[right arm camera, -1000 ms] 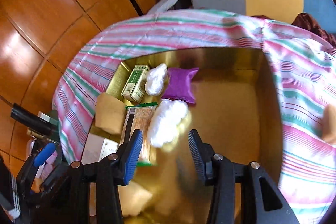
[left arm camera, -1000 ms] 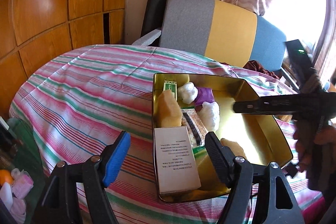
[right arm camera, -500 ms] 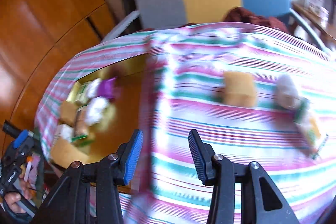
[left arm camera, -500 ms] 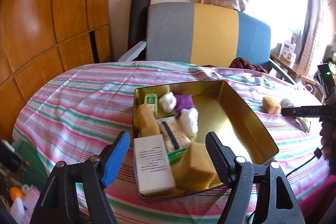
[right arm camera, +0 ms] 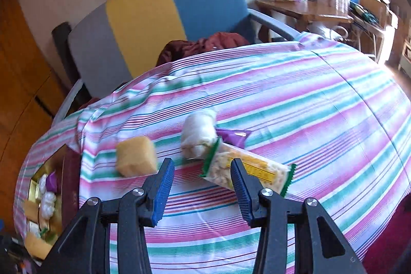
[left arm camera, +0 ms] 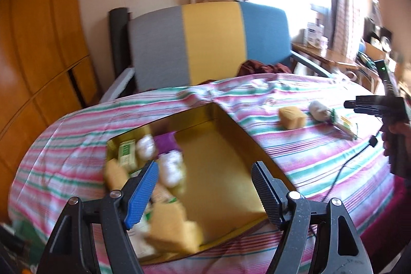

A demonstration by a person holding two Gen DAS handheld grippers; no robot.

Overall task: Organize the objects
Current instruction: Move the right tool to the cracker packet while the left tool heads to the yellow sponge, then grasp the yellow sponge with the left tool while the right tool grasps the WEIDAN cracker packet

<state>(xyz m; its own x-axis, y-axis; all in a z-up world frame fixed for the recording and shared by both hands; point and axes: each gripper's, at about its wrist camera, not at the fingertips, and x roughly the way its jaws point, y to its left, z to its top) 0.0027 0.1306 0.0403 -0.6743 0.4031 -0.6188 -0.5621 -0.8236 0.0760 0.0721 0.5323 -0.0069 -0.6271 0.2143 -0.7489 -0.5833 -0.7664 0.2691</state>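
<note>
The left gripper (left arm camera: 205,186) hangs over the gold tin (left arm camera: 223,158). Its fingers (left arm camera: 142,194) are spread apart and hold nothing.

The tin sits on a bench with a striped cloth (left arm camera: 308,153). Inside the tin, at its 9 o'clock side, there are small things packed close: a green box (left arm camera: 127,152), two white puffy packs (left arm camera: 172,168), a purple pack (left arm camera: 167,141) and yellow sponges (left arm camera: 172,230). The 3 o'clock half of the tin is bare gold.

The right gripper (right arm camera: 203,186) hangs over the cloth, well away from the tin. Its fingers (right arm camera: 161,191) are parted a little and nothing is between them. In the left wrist view this gripper shows at 3 o'clock, held in a hand (left arm camera: 397,143).

In the right wrist view, three loose things lie just past the fingers. A yellow sponge (right arm camera: 136,157) is at 10 o'clock. A white bundle (right arm camera: 197,135) is at 12 o'clock. A see-through snack bag (right arm camera: 246,170) with green ends is at 1 o'clock, and it touches the white bundle. A bit of purple wrapper (right arm camera: 233,136) peeks out behind them.

A chair (right arm camera: 143,9) in grey, yellow and blue stands behind the bench.
</note>
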